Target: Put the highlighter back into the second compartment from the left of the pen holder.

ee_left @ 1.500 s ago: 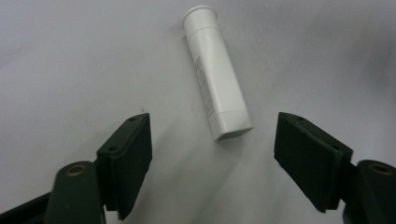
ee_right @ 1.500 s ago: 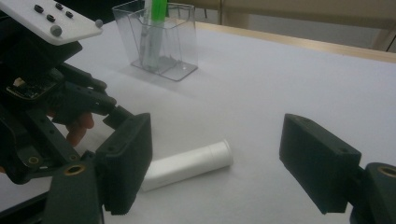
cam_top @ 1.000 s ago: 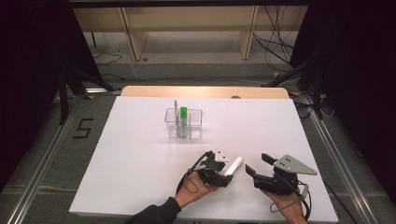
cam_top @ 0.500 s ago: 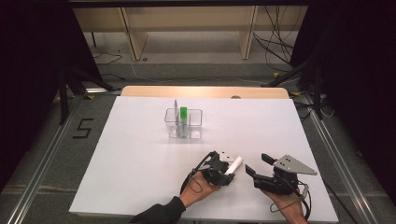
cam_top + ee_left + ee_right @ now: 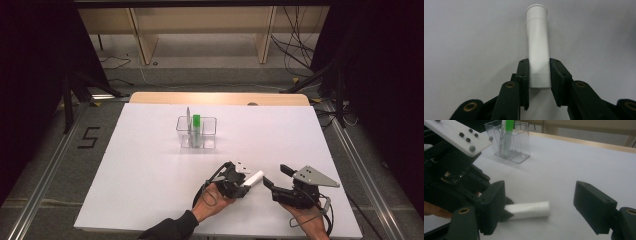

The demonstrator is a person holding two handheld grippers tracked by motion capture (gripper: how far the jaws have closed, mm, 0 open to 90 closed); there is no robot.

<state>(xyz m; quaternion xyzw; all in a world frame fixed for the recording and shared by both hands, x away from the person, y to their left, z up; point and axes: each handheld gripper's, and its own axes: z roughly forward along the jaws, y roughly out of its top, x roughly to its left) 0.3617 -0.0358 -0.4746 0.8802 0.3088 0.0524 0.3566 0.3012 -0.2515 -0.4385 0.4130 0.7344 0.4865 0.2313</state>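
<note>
Free room / obstacles, tabletop:

- White table (image 5: 150, 165): left half bare, wide passage from near edge to far edge. Far right corner also bare.
- Clear holder (image 5: 196, 133): stands centre-far, w/ green-capped tube (image 5: 196, 120) upright inside; sole fixed obstacle. Open lanes both sides and in front.
- Near edge, right of centre: crowded. Left gripper (image 5: 243, 181) w/ white tube (image 5: 254, 177) betw. pads, jaws just been closing; tube end sticks out toward right gripper (image 5: 274, 178).
- Right gripper: jaws wide apart, just beside tube tip; narrow gap betw. the two.
- Holder well apart from both grippers; bare sheet between.
</note>
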